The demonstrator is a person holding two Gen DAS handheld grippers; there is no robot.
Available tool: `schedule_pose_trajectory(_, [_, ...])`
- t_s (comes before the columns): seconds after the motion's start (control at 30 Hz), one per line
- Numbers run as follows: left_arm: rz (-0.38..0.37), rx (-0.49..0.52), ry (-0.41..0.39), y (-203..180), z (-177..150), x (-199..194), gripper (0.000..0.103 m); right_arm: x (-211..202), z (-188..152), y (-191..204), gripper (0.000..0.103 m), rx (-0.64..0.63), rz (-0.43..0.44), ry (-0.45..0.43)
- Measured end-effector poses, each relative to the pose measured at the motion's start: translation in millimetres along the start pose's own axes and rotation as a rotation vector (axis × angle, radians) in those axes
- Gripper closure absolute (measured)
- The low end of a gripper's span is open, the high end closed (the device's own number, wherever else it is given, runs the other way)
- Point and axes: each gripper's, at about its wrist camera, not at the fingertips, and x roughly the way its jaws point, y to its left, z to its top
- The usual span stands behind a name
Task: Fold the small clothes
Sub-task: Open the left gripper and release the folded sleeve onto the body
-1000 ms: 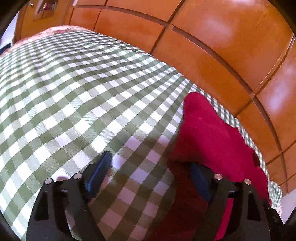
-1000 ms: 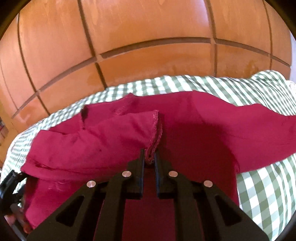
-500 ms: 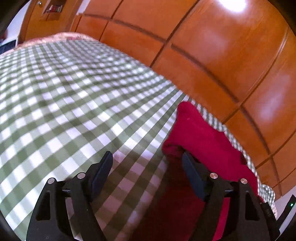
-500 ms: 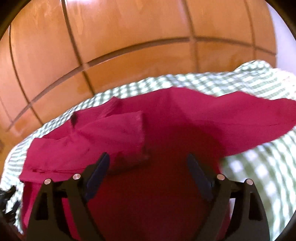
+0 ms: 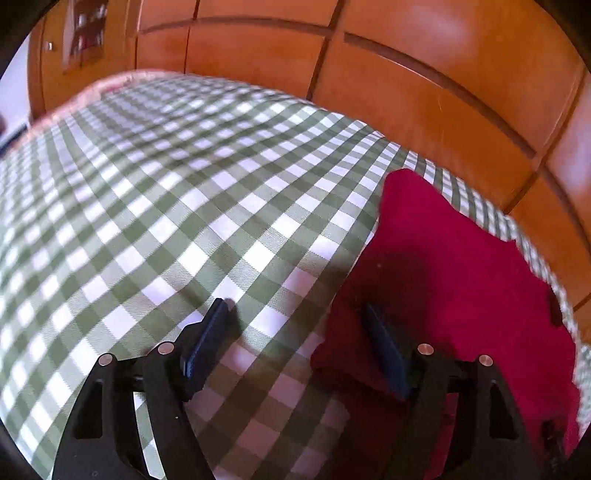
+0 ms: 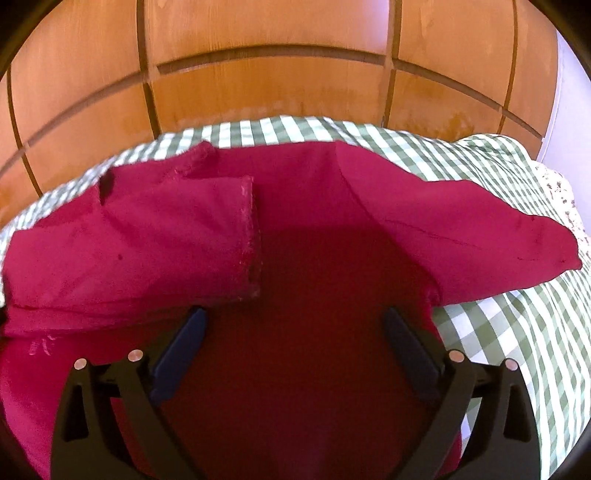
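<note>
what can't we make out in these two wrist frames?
- Red garment: near part cut off by the right wrist view's bottom edge and hidden behind the right gripper.
- Same garment in the left wrist view: right side cut off by the lens rim; the left gripper covers some.
- Checked cloth: far end blurred.
- What the garment is: unclear.

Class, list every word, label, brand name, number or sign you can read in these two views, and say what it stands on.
None can be read: the red garment, the checked cloth and the wood panels show no print.
Frame on the wall: too blurred to read.
</note>
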Motion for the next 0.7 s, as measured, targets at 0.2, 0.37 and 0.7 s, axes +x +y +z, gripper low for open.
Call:
schedule_pose_trajectory(0.2, [-0.053,-0.036,-0.022,10.9,-7.7,-15.1,0.026,0.1,0.0,-3.7,0.005,0.019,0.024,-0.002])
schedule_pose_trajectory(0.37, [-0.152,0.050,-0.103,2.0,-38.9,-57.5,0.013,-3.2,0.4,-2.9,0.005,0.023,0.026,-0.014])
schedule_pose_trajectory(0.7, [-0.217,0.177,-0.061,-19.6,-57.2,-56.8,0.008,-40.1,-8.2,-49.7,0.022,0.202,0.316,-0.069])
